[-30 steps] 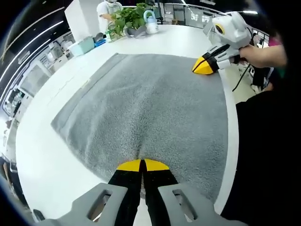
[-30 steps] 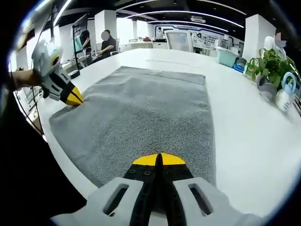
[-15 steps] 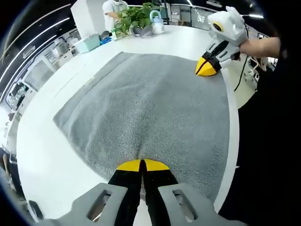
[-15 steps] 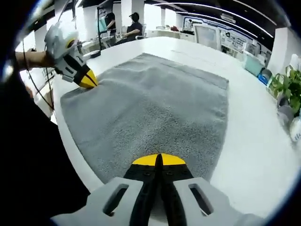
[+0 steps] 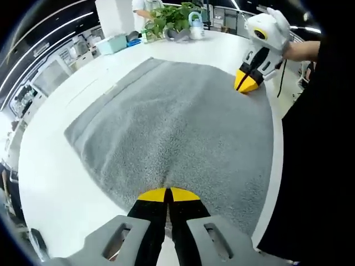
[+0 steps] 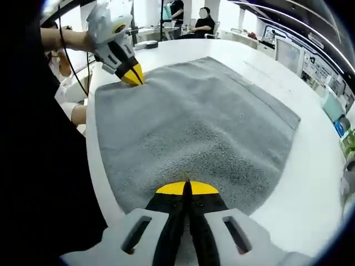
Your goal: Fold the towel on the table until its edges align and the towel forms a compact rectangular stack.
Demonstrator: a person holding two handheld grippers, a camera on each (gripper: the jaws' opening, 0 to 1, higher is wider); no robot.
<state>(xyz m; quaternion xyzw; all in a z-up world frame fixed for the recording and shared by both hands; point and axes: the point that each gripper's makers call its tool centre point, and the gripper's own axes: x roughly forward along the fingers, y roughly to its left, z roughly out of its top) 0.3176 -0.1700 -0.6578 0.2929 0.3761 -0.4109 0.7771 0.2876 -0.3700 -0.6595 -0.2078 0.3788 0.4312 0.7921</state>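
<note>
Pinching nubby grey towel (image 5: 177,116) corners: left hand-held gripper (image 5: 167,194); right hand-held gripper (image 6: 186,188).

Grey towel (image 5: 172,116) on white table (image 5: 50,183)

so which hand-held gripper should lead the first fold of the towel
Neither clearly. The left hand-held gripper and right hand-held gripper are each shut on a near corner of the towel, so likely both lift together.
</note>
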